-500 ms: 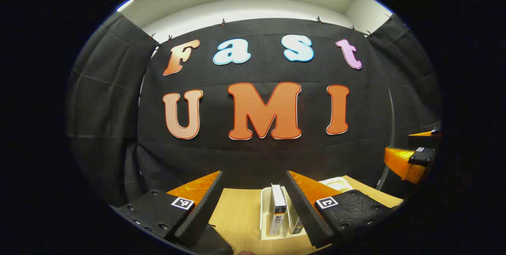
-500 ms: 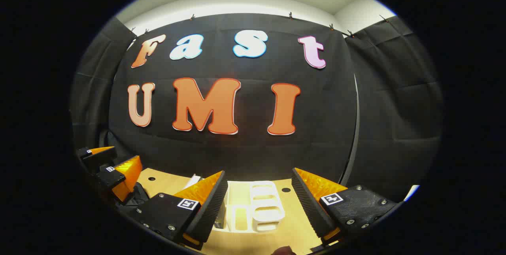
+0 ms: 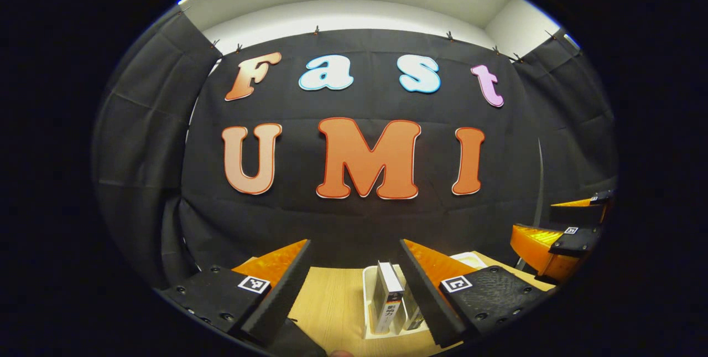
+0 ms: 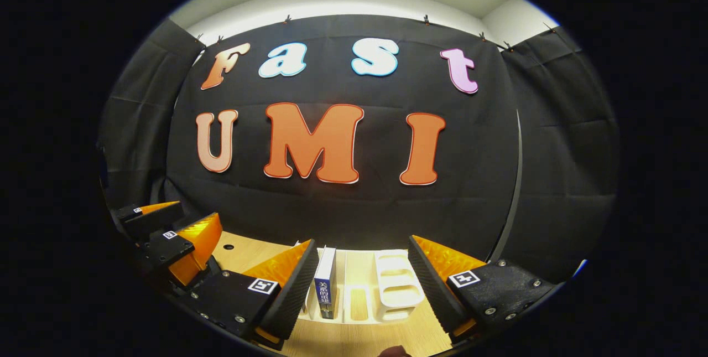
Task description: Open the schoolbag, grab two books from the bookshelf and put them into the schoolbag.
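The books (image 3: 387, 296) stand upright in the white bookshelf (image 3: 367, 301) on the wooden table (image 3: 332, 301), just ahead of my left gripper (image 3: 354, 290); I also see one book (image 4: 325, 282) from my right gripper (image 4: 362, 285). To take one cleanly I'd straddle a single spine squarely before closing. Both grippers are released, fingers spread wide, held level and side by side, pointing at the shelf

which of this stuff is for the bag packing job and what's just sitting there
For the job:
- books standing upright in the white bookshelf rack
- left hand-held gripper, open
- right hand-held gripper, open

Just there:
- wooden table
- black cloth wall
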The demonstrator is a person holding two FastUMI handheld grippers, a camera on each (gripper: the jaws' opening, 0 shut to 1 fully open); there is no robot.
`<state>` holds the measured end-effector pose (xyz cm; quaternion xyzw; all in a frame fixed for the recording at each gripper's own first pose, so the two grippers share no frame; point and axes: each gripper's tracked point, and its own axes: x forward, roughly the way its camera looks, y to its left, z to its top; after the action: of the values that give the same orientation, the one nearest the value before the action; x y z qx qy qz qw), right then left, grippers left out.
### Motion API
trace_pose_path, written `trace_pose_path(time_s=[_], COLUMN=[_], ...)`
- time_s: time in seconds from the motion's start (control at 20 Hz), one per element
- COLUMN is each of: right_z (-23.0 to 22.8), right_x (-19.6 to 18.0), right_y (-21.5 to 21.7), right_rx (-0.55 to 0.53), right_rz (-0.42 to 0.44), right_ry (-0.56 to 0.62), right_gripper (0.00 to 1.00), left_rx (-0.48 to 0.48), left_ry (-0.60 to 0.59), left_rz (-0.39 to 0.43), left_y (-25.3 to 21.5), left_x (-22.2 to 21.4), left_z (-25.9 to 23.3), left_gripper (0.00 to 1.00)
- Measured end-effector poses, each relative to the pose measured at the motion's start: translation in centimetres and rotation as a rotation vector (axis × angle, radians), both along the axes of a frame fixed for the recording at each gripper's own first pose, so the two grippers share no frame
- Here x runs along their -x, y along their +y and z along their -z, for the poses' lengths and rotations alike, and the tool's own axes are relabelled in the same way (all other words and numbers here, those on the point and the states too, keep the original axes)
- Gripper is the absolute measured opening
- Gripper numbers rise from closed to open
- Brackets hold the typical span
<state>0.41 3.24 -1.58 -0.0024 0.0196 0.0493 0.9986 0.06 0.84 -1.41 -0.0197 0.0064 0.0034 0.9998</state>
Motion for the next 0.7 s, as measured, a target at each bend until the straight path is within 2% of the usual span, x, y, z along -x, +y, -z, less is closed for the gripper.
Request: trace_pose_path(time_s=[0.15,0.3,0.5,0.7], right_z=[-0.7,-1.3,-0.8,-0.6], right_x=[-0.6,-0.8,-0.7,-0.8], right_y=[-0.4,-1.8,-2.8,-3.3], right_rx=[-0.013,-0.012,-0.006,-0.014], right_rz=[-0.036,-0.024,-0.021,-0.035], right_ry=[-0.029,-0.065,-0.053,-0.05], right_gripper=[0.96,0.96,0.96,0.96], left_rx=[-0.025,-0.03,-0.038,-0.029], left_ry=[-0.023,-0.01,-0.018,-0.048], left_rz=[0.008,0.023,0.038,0.01], left_y=[-1.4,-3.3,-4.9,-4.6], left_x=[-0.4,-0.3,-0.1,0.5], left_z=[-1.4,-1.1,-1.3,-2.1], left_gripper=[0.98,0.98,0.96,0.96])
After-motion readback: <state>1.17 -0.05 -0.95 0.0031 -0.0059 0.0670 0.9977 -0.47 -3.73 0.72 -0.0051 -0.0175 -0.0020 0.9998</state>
